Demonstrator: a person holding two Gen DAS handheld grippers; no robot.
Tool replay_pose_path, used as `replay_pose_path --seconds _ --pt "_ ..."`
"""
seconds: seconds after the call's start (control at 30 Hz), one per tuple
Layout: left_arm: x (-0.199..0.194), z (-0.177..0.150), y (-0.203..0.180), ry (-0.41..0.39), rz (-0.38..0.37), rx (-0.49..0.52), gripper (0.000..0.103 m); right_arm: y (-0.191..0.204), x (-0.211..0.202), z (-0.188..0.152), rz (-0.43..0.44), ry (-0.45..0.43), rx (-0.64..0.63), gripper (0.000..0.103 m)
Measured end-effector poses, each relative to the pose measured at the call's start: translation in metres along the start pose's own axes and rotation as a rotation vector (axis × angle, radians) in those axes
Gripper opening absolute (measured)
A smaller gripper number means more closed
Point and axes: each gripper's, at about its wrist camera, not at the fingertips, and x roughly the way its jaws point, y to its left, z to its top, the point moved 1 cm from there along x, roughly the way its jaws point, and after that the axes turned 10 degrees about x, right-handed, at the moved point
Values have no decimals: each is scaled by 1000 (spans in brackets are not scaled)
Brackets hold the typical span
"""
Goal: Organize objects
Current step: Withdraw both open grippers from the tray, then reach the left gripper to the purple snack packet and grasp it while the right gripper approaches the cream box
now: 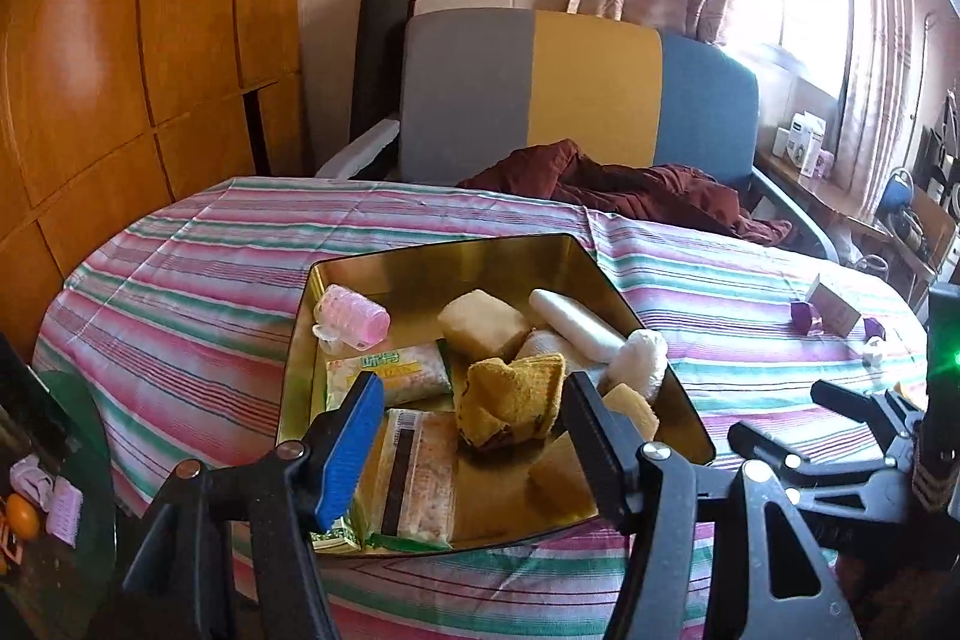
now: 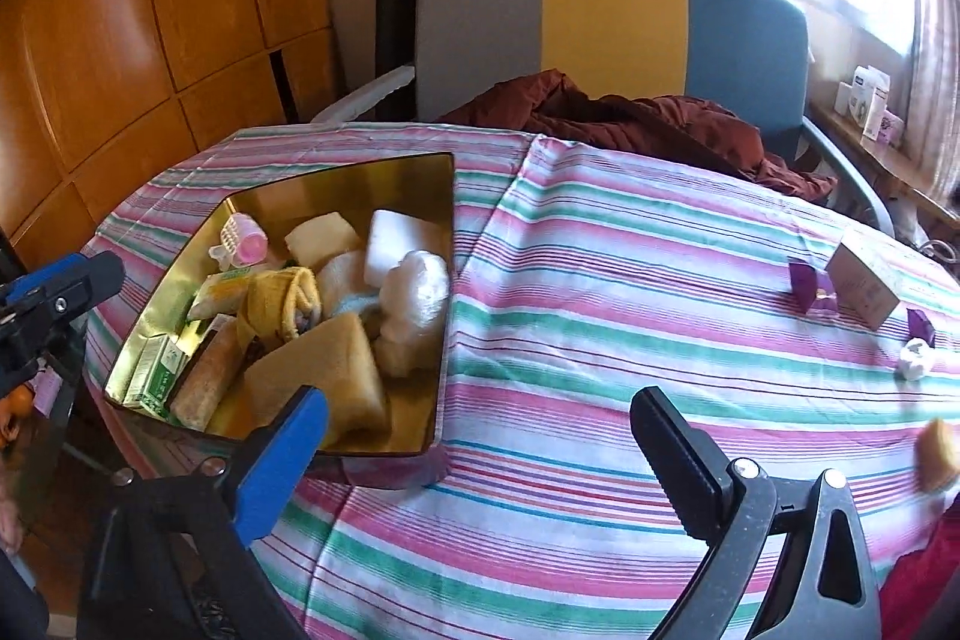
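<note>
Striped tablecloth point(image 2: 600, 280), gold tin point(image 1: 432, 268) of sponges, left gripper point(image 1: 474, 430) and right gripper point(image 2: 480, 454) fingers spread, both empty.

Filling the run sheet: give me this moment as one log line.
left tongs: open, empty, over gold tray | right tongs: open, empty, above striped cloth | tray: filled | small box: still out

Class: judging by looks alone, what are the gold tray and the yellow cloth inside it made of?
Gold tray: probably metal with a polished finish, since its walls mirror the contents. Yellow cloth: seemingly terry fabric, matte, with a nubby looped pile.
</note>
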Motion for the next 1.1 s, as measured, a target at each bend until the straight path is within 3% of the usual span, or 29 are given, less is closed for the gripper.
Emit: replay_pose_path --seconds 0.43,0.73,1.1 --pt "0 23 -41 -34 -93 108 63 -78 -4 22 -115 33 138 102" --pt "11 39 -95 -37 -233 214 63 -180 -19 28 -222 68 363 102" --pt "40 60 -172 30 -383 322 63 -285 -49 50 -354 24 553 103"
